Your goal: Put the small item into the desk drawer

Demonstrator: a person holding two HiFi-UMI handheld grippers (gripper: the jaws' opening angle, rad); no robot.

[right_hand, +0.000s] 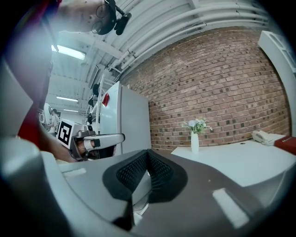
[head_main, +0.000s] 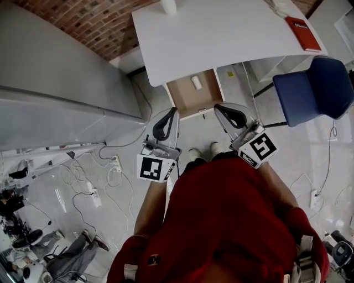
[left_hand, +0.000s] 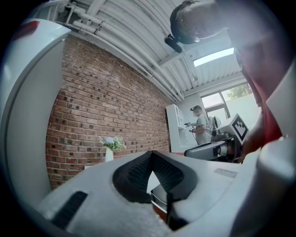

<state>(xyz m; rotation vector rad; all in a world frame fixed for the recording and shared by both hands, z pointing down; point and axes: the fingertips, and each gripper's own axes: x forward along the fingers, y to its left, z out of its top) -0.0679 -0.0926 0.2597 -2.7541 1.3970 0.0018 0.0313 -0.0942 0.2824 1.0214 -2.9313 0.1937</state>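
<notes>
The desk drawer (head_main: 187, 98) stands pulled open under the white desk (head_main: 221, 33), and a small white cylindrical item (head_main: 196, 82) lies inside it near the back. My left gripper (head_main: 173, 111) hovers just in front of the drawer's left corner, and my right gripper (head_main: 218, 107) is at its right corner. Both point at the desk. In the left gripper view the left gripper (left_hand: 151, 155) has its jaws meeting at the tips with nothing between them. The right gripper (right_hand: 147, 152) looks the same in its own view, shut and empty.
A blue chair (head_main: 312, 88) stands right of the drawer. A red book (head_main: 302, 33) and a white vase (head_main: 168, 6) are on the desk. A grey cabinet (head_main: 55, 88) fills the left. Cables and a power strip (head_main: 94, 196) lie on the floor. A person (left_hand: 201, 125) stands far off.
</notes>
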